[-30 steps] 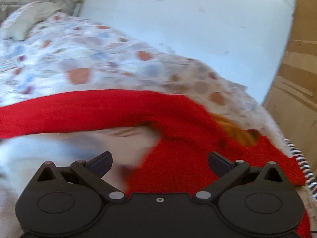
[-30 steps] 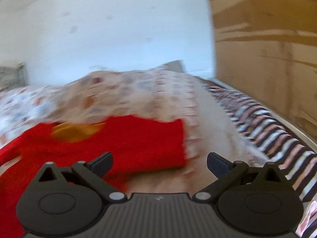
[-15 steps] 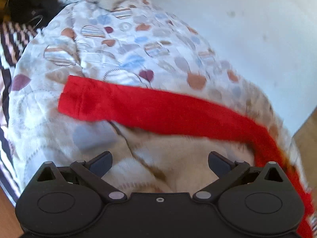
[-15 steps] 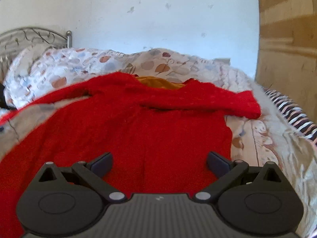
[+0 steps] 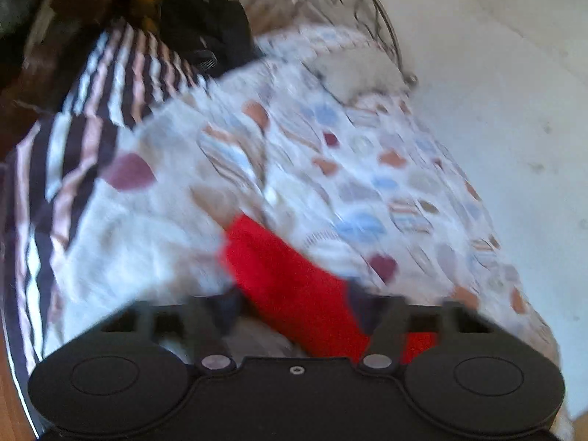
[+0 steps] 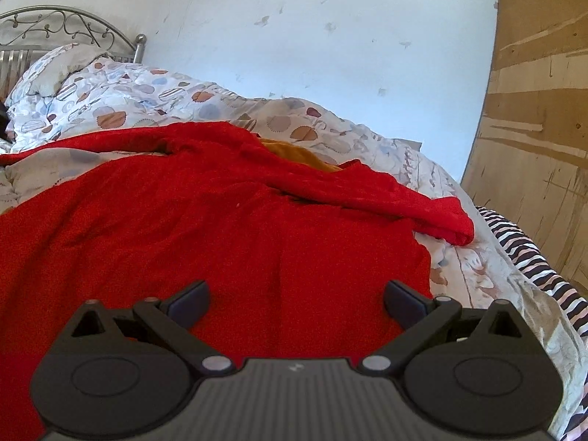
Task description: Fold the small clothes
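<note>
Red knit fabric fills most of the right wrist view: a red sweater (image 6: pixel 235 242) lies spread flat on the patterned quilt (image 6: pixel 154 92) of a bed, with an orange lining (image 6: pixel 294 154) showing at its neck opening and one sleeve folded across towards the striped sheet (image 6: pixel 529 253) at the bed's edge. The right hand-held gripper (image 6: pixel 296 303) hangs over the lower part of the sweater's body with its jaws spread wide; red cloth lies below the gap, but neither pad presses on it and nothing is held.

In the left wrist view, which is blurred, the left hand-held gripper (image 5: pixel 292 303) sits at the end of the sweater's other sleeve (image 5: pixel 290 283), which runs up and to the left between the two fingers and ends in a cuff lying on the quilt. Its jaws are closing, drawn in well short of their full spread, with the sleeve between them. The blur hides whether the pads are pressing on the cloth yet. Beyond the cuff the quilt continues to a pillow (image 5: pixel 352 73) and a metal headboard (image 5: pixel 367 3), with striped sheet and a dark bag (image 5: pixel 205 29) off to the left.
</note>
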{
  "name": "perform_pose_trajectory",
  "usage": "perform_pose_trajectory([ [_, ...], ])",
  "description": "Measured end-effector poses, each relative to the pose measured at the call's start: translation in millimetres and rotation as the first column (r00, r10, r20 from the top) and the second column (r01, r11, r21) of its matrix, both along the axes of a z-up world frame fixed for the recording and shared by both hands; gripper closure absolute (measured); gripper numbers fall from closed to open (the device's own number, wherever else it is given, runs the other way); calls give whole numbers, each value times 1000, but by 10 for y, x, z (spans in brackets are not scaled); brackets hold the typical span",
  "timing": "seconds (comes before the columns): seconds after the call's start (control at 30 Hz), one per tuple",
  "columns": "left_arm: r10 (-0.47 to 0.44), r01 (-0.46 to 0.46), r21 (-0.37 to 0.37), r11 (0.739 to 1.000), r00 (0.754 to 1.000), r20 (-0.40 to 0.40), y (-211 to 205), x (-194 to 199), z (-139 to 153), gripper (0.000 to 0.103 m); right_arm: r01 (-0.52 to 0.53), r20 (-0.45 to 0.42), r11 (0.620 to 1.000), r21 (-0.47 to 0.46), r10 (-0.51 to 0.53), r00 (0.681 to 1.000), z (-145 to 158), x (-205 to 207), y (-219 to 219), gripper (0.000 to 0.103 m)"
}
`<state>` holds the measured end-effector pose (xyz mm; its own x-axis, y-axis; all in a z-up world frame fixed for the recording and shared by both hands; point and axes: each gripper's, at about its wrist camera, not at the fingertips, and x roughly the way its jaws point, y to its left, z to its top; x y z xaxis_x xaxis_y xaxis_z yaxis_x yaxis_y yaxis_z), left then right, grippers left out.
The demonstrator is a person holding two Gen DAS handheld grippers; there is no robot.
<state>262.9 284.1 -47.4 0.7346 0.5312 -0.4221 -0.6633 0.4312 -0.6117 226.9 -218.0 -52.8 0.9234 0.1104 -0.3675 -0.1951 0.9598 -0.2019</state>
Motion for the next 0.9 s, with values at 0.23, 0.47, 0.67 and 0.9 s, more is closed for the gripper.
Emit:
perform_pose_trajectory([
  [0.23, -44, 45, 181, 982, 999, -8, 51, 145, 270, 96, 33, 41, 998, 44, -35, 999, 6, -60, -74, 0],
  [0.47, -270, 192, 485, 853, 958, 95, -313, 453, 1046, 97, 60, 76, 989, 132, -71, 995, 59, -109, -208, 0],
  [0.67, -558, 335, 699, 632, 823, 110, -1017, 707, 1690, 97, 81, 75, 967, 243, -102, 992, 163, -115, -420, 0],
  [0.9, -814, 501, 788, 358, 581, 1, -2238, 910, 1821, 97, 168, 62, 927, 335, -199, 978, 219, -177, -783, 0],
])
